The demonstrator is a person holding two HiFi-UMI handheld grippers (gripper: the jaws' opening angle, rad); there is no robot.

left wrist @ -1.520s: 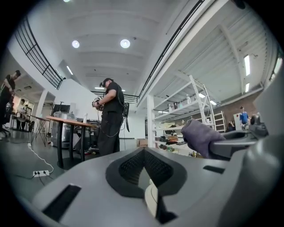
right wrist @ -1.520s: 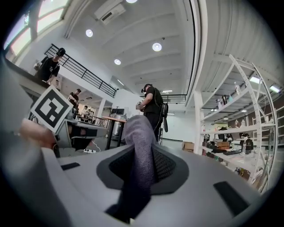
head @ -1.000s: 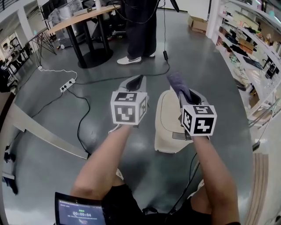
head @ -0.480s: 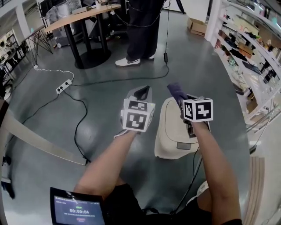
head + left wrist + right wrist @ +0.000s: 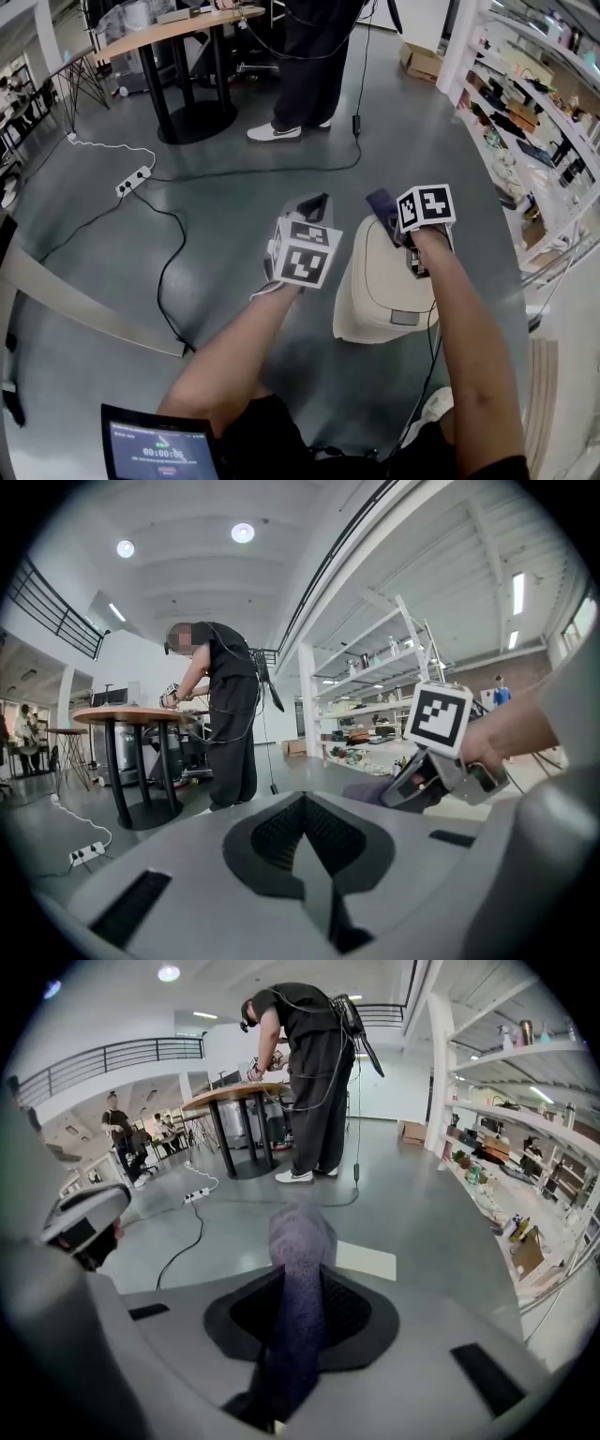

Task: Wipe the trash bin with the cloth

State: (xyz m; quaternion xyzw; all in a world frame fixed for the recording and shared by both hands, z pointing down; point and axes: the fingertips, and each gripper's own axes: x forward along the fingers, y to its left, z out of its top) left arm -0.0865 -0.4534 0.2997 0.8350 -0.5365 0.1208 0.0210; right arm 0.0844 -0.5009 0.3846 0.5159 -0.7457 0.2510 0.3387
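Cloth [image 5: 298, 1269] pinched in right gripper [image 5: 389, 216] over trash bin [image 5: 375, 286]; left gripper [image 5: 314, 203] closed empty, forearm outstretched beside it

A glossy grey floor [image 5: 225, 234] spreads across the room. At the far side stands a round wooden-topped desk on black legs [image 5: 178, 23], with a person in dark clothes and white shoes [image 5: 309, 66] beside it. A white power strip [image 5: 129, 180] lies on the floor, and a black cable [image 5: 173, 253] curves away near it, towards a long pale plank [image 5: 89, 305]. White open shelves [image 5: 525, 103] crowded with small goods line the right side — a brown cardboard box [image 5: 422, 61] sits by their far end
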